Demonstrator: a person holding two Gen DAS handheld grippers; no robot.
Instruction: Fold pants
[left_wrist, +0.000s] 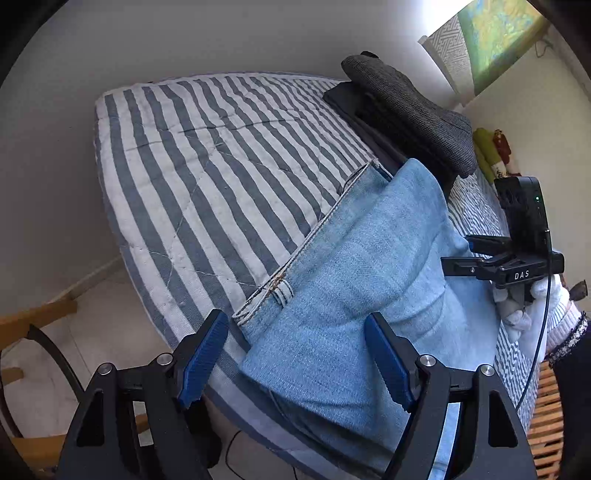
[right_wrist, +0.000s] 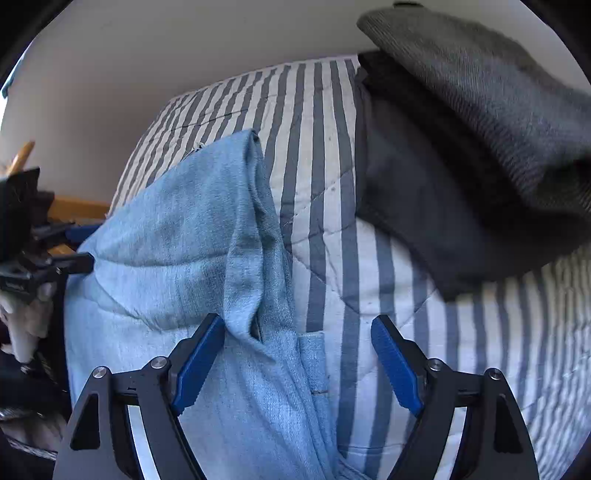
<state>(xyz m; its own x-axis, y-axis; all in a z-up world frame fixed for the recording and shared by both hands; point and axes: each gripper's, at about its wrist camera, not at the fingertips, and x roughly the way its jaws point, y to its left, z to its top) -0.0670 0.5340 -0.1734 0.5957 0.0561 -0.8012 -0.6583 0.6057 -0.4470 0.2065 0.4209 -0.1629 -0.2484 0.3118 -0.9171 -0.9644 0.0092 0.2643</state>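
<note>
Lying folded on a quilted bedspread (left_wrist: 207, 155) of grey-blue and white stripes, a pair of light blue denim pants (left_wrist: 369, 280) showed a soft, faded weave, a stitched waistband edge with a belt loop, and rounded creases across the upper layer. Behind them sat a stack of dark folded garments (left_wrist: 384, 110) topped by a ribbed charcoal knit (left_wrist: 413, 107). The left gripper (left_wrist: 297, 356), black with ridged blue pads, hung just above the near end of the pants, its jaws spread wide with denim showing between them but neither pad pressing on it. The right gripper (right_wrist: 297, 363), held by a hand in a white glove (left_wrist: 532, 314), hovered over the opposite long edge of the pants, where a raised fold of fabric ran between denim and bedspread; its jaws also stood wide apart, the left pad just beside that fold, gripping nothing.
</note>
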